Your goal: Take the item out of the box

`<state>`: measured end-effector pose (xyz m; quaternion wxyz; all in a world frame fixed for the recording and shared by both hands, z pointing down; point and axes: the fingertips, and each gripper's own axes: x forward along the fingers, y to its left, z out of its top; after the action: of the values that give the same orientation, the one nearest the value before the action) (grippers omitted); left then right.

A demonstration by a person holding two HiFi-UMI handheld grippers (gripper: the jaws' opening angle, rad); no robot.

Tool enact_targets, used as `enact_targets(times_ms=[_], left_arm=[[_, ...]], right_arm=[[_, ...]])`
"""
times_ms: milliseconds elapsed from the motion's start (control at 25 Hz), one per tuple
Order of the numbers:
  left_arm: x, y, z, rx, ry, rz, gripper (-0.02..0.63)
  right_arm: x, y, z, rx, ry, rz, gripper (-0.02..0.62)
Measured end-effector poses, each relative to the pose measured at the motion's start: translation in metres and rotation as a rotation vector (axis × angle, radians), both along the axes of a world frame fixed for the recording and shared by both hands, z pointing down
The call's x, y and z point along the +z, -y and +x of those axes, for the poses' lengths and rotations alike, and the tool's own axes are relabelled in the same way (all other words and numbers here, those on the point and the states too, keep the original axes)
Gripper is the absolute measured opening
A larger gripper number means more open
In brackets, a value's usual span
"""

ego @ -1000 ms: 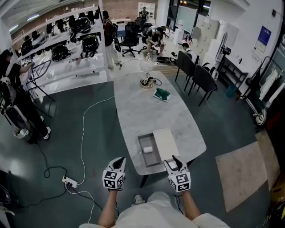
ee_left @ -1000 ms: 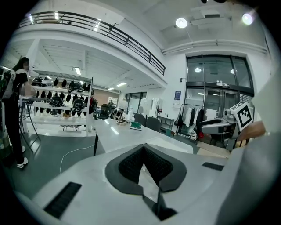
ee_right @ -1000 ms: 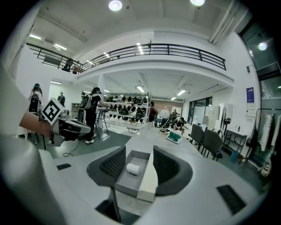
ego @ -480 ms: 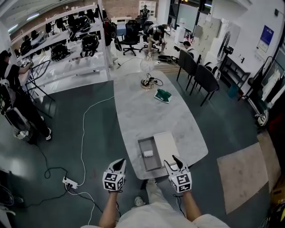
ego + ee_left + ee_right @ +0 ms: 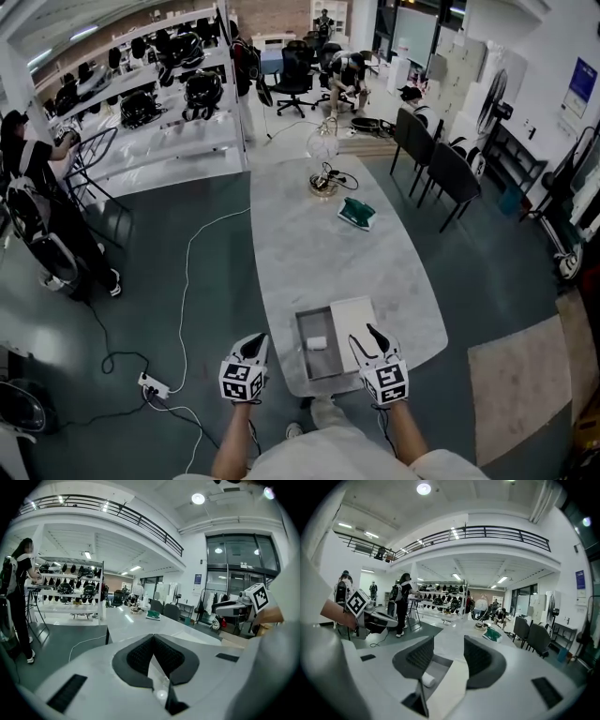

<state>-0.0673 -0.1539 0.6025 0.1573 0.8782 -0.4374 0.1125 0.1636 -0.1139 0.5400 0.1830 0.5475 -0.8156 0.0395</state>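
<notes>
The left gripper [image 5: 254, 343] hangs just off the desk's [image 5: 319, 253] near edge, its jaws pressed together on nothing; the right gripper [image 5: 373, 335] hovers by the near end of a white lid [image 5: 357, 319], jaws apart and empty; beside the lid lies the open grey box [image 5: 304, 349], and the small white item [image 5: 317, 342] rests inside it, untouched; farther up the desk sits a green object [image 5: 356, 214]; beyond it, a clear glass globe [image 5: 322, 142] above tangled cables [image 5: 325, 181]; dark chairs [image 5: 441, 164] stand at the far right.
</notes>
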Motion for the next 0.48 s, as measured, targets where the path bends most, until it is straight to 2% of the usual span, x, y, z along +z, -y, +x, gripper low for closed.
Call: enact_targets(times_ms=[480], left_arm=[[-0.021,0.042,0.005,-0.088,0.021,0.01,0.014]], right_arm=[[-0.029,0.06,0.008,-0.084,0.008,0.032,0.206]])
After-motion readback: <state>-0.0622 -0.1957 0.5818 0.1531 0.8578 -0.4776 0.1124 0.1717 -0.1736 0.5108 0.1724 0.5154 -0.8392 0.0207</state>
